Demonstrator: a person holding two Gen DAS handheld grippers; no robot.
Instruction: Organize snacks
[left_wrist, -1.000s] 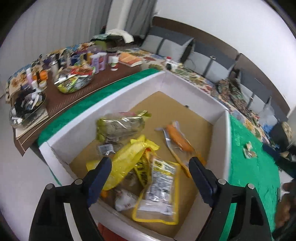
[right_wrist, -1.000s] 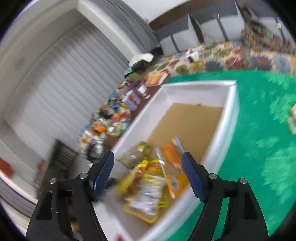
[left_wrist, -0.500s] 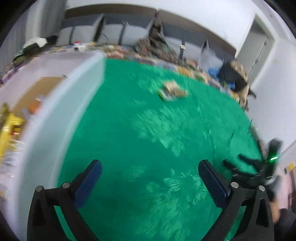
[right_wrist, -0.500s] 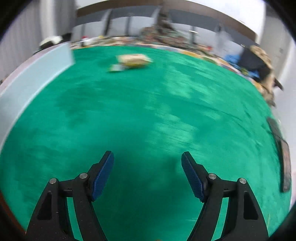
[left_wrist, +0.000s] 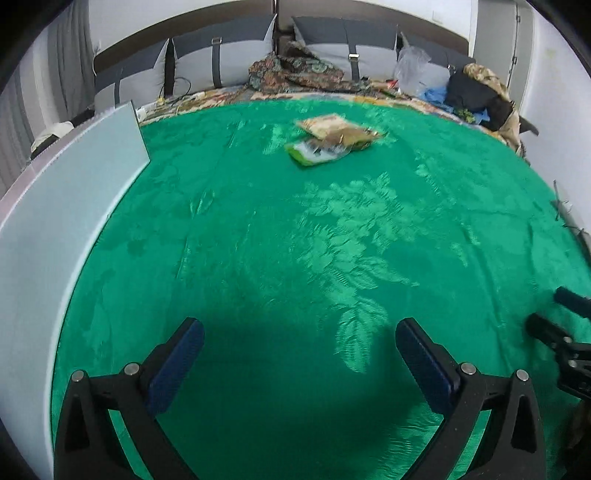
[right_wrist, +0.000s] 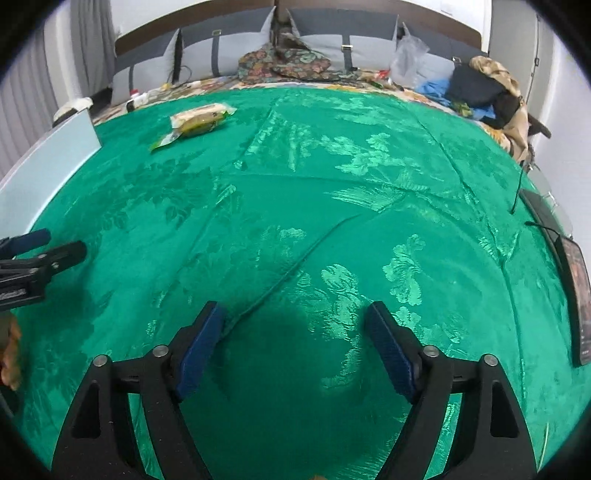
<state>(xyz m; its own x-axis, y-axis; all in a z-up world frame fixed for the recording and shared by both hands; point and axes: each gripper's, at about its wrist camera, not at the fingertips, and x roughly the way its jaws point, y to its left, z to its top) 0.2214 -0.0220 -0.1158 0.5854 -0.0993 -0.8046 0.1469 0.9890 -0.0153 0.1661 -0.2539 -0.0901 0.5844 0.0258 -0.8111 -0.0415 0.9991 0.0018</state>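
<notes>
Both tongs swing off the white box (left_wrist: 55, 236) w/ its snacks to bare green cloth (left_wrist: 295, 240), left tongs (left_wrist: 295, 354) and right tongs (right_wrist: 293, 339) just widened, empty; remaining snack packs (left_wrist: 332, 142) sit ~12 o'clock, likely next pick.

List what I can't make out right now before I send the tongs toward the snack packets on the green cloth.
- Snack packets: left wrist view blurred, labels unreadable; small and far in the right wrist view.
- White box: only its outer wall shows, contents hidden in both views.
- Dark flat object: cut off by the right edge.
- Right tongs: mostly cropped in the left wrist view.
</notes>
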